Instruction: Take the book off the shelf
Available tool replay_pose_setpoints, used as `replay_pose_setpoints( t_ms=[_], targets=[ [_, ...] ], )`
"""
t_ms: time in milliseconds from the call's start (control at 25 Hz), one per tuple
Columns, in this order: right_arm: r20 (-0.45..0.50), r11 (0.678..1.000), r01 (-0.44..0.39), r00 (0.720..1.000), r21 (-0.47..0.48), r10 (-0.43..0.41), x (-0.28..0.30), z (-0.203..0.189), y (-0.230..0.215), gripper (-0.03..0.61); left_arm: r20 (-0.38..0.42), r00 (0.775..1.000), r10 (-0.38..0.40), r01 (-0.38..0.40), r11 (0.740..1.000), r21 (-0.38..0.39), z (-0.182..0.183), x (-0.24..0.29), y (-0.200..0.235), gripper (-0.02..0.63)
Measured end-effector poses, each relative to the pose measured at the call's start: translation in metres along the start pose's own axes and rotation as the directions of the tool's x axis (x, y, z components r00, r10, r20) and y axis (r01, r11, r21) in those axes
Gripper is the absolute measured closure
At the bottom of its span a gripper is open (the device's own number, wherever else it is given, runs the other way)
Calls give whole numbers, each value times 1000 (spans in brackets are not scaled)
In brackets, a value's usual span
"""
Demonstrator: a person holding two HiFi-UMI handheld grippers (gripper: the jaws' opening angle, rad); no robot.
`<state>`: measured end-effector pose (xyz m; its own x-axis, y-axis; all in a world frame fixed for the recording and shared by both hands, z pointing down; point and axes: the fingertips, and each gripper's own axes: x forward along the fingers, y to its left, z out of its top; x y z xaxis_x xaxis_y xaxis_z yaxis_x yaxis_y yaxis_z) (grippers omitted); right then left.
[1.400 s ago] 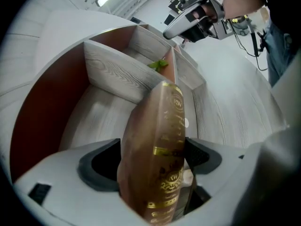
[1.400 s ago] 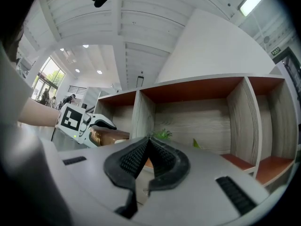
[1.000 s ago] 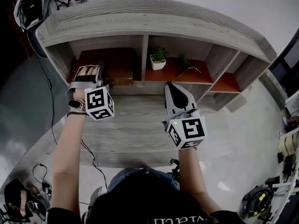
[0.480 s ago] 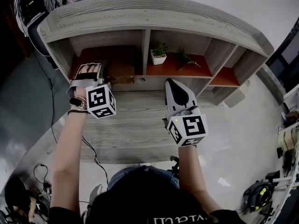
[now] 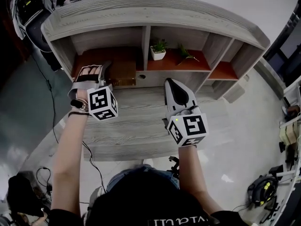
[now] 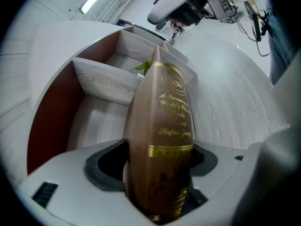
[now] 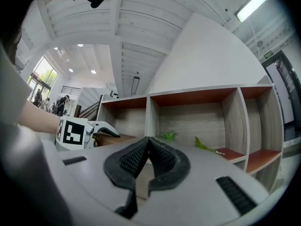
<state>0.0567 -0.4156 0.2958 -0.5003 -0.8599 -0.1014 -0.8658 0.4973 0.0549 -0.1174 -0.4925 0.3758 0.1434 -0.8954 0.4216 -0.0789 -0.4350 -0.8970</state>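
Observation:
A brown book [image 5: 123, 69] with gold lettering stands in the left compartment of the grey wooden shelf [image 5: 155, 18]. My left gripper [image 5: 104, 72] reaches into that compartment. In the left gripper view the book's spine [image 6: 162, 117] fills the gap of the left gripper [image 6: 157, 161]. Its jaws are closing on the spine and both pads touch it. My right gripper [image 5: 170, 84] hovers over the wooden top in front of the shelf's middle. That right gripper [image 7: 149, 142] is shut, with nothing between its ribbed pads.
A small potted plant [image 5: 158, 51] and a loose green sprig [image 5: 186, 53] sit in the middle compartment on its orange-red floor. The right compartments hold nothing. A low wooden top [image 5: 141, 126] lies in front of the shelf. Cables and gear lie on the floor at left and right.
The left gripper has stayed at the book in the left compartment. The right gripper has hardly moved. The head view has drifted slightly.

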Motion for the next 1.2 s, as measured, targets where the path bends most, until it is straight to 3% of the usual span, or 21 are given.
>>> replay_pose_setpoints(
  t_ms=[560, 1040, 1200],
  targets=[
    [13, 1000, 15, 1000, -7, -14, -19, 16, 31, 564, 63, 998, 10, -11, 1000, 18, 8, -43, -14, 282],
    [-6, 999, 21, 1000, -39, -21, -45, 22, 77, 565, 136, 982, 132, -127, 991, -48, 4, -104, -2, 365],
    [-12, 999, 34, 999, -42, -34, -57, 23, 93, 565, 161, 977, 143, -127, 986, -103, 4, -132, -4, 373]
  ],
)
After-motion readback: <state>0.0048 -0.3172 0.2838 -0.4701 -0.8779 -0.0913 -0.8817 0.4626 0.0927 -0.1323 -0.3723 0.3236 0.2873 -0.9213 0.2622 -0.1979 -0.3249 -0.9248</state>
